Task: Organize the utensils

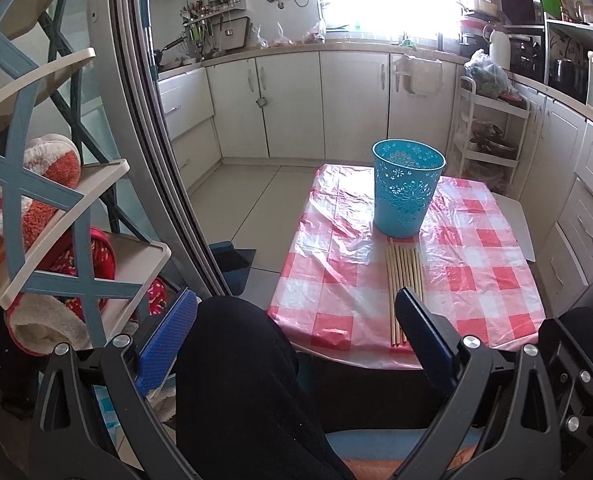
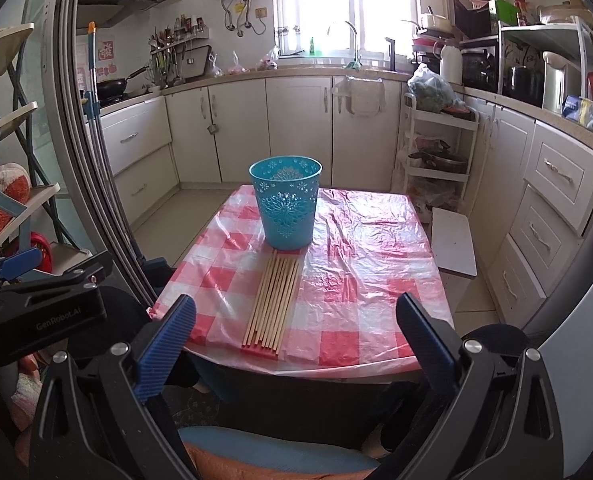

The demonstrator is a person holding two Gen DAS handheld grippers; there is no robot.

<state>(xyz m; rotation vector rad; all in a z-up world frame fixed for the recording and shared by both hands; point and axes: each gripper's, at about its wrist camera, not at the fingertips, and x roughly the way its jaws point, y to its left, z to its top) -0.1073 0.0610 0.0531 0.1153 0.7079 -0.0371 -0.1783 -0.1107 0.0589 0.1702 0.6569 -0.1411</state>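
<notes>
Both tools are held low at the near edge of the table (image 2: 376, 248), aimed forward across it, level with the person's lap.

Left tool (image 1: 296, 340): fingers are spread wide, nothing is gripped. A dark-clad knee (image 1: 236, 360) is seen between the fingers. The right finger (image 1: 424, 332) overlaps the near ends of the chopsticks (image 1: 404, 280) in the left wrist view only; contact cannot be told.

Right tool (image 2: 296, 340): fingers are spread wide, nothing is held. It is kept short of the table edge, roughly centred on the table. The left tool's body (image 2: 36, 308) is seen at its left, set well apart.

The chopsticks (image 2: 274, 300) are laid side by side in a flat row on the checked tablecloth (image 2: 356, 280), running from the near edge toward the blue perforated bin (image 2: 286, 204). Far ends are just beside the bin's base, possibly touching. The bin is stood upright at mid-table and appears empty from what is shown.

A shelf rack with slippers (image 1: 56, 184) is seen off to the left.
</notes>
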